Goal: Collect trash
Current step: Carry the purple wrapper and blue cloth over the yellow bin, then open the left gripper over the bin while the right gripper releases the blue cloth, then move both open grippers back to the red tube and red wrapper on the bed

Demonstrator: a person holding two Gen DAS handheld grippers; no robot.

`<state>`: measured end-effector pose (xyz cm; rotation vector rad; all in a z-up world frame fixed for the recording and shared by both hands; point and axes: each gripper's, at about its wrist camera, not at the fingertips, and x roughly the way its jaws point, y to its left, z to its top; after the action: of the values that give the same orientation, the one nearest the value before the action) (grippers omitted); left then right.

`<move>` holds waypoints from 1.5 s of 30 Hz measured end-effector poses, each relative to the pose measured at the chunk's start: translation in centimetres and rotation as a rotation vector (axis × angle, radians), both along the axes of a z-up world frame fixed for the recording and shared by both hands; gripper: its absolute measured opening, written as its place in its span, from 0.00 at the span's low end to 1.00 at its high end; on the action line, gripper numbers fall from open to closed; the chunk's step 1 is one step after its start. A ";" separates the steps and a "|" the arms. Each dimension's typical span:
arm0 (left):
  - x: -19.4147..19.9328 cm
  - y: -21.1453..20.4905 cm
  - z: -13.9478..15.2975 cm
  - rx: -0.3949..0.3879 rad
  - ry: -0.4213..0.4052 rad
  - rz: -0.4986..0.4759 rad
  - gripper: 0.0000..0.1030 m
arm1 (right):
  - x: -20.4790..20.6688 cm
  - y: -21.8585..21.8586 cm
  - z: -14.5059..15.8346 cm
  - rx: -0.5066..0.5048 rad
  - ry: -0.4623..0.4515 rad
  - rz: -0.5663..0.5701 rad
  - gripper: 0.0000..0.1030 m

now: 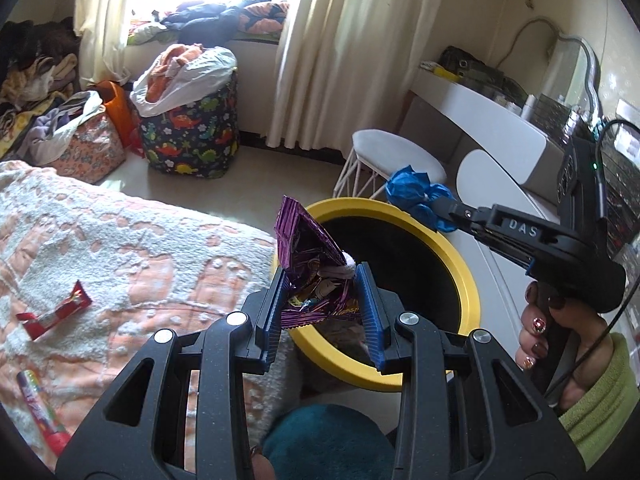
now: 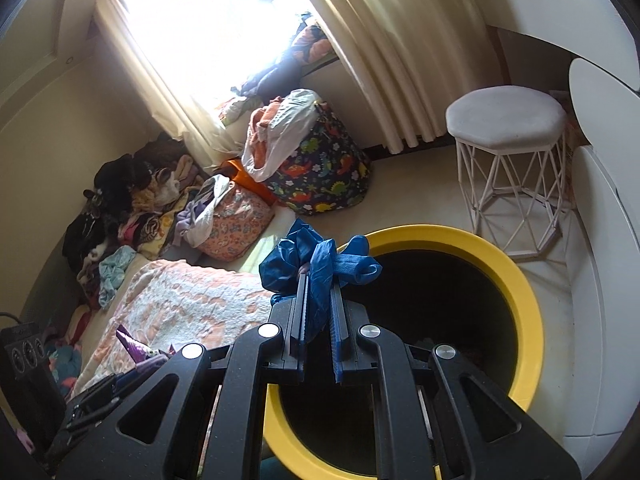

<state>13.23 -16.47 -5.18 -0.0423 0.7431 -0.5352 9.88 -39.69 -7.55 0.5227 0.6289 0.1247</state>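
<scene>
Left gripper point(image 1: 323, 300) is clamped on a purple foil wrapper point(image 1: 306, 264), blue pads pressed to either side of it; the wrapper stands with its long axis running up and away from the gripper, its crimped top edge pointing up and slightly left, its open crumpled end down between the pads; it sits right at the near-left rim of the yellow-rimmed bin point(image 1: 460, 264), partly over the dark opening and partly over the edge of the bed point(image 1: 140, 240). Over on the other side, the right gripper point(image 2: 318, 300) is closed tight on a blue crumpled plastic piece point(image 2: 320, 264); a strip of it runs down between the pads along the gripper's own axis, and the bunched bulk flares out past the tips, spreading left and right like a bow; in the left wrist view that same blue bundle point(image 1: 416, 196) hangs at the far rim of the bin, the right gripper reaching in from the right and pointing left. The bin point(image 2: 516, 280) has its mouth open and dark inside; what lies at the bottom is too dim to make out. On the bedspread, a red wrapper point(image 1: 54, 312) lies well left of the bin, its long axis slanting up to the right; a second, tube-shaped wrapper point(image 1: 40, 408) lies nearer the lower edge, slanting down to the right. A white wire-legged stool point(image 2: 508, 120) stands behind the bin, and a dinosaur-print bag point(image 2: 324, 168) sits by the curtain point(image 2: 384, 60).
</scene>
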 end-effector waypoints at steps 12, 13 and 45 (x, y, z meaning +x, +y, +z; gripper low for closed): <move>0.4 -5.1 -3.7 0.046 0.080 -0.118 0.27 | 0.2 -2.7 -1.4 0.023 0.050 -0.048 0.09; 0.5 -5.4 -3.9 0.045 0.089 -0.123 0.27 | 0.2 -2.9 -1.5 0.027 0.053 -0.051 0.10; 0.5 3.8 -1.3 0.067 -0.063 0.183 0.89 | 0.8 4.1 0.7 -0.016 -0.058 0.078 0.75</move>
<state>13.69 -12.71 -6.47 -0.0311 0.6869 -0.3354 10.71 -35.56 -6.84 0.4775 0.5934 0.2070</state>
